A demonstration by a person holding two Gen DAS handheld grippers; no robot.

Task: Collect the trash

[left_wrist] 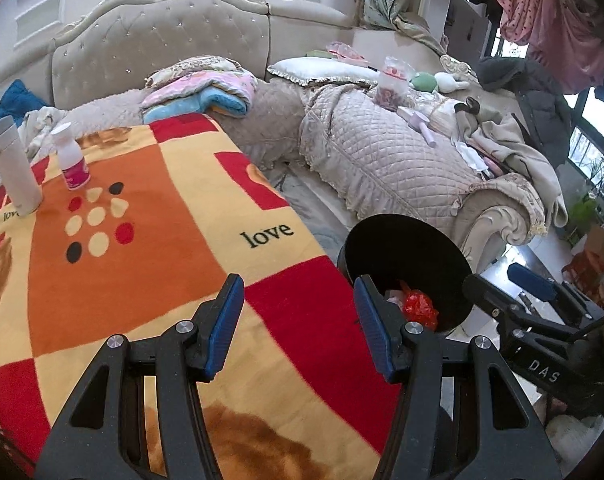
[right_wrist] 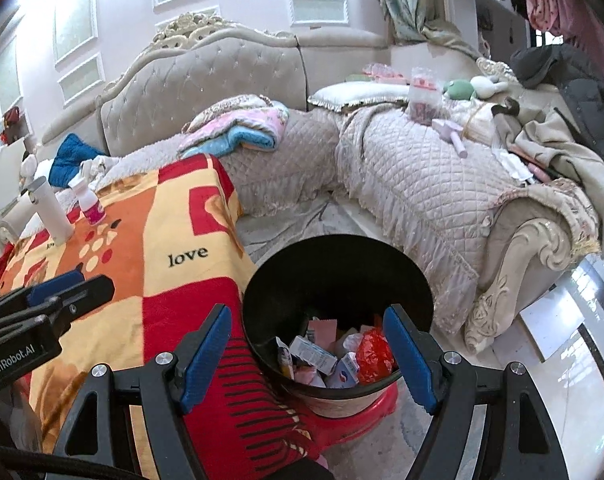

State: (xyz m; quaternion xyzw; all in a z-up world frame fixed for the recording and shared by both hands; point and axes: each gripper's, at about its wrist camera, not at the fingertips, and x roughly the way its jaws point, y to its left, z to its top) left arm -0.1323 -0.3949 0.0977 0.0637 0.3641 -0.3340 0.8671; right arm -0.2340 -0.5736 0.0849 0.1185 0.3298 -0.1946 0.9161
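You're working in a lived-in home sitting room. At twelve o'clock stands a tufted sofa point(right_wrist: 205, 76) with a carved crest, folded blankets point(right_wrist: 237, 128) heaped on it. At two o'clock, quilted covers point(right_wrist: 414, 184), a plush toy point(right_wrist: 460, 89) and clothes point(left_wrist: 550, 4) hanging by the window. A "love" blanket point(left_wrist: 141, 240) covers the table at ten.

We see a blanket point(left_wrist: 149, 264) checked in red, orange and pale yellow, with black, cream and red dots and the black word "love". The bin point(right_wrist: 334, 280) is black, holding a red crumpled bag point(right_wrist: 374, 354) and white-and-blue cartons point(right_wrist: 314, 354). The small bottle point(left_wrist: 73, 158) is white with a pink label; the taller flask point(left_wrist: 15, 168) is off-white. Gripper pads point(left_wrist: 225, 330) are blue. The sofa point(left_wrist: 398, 160) is quilted beige.
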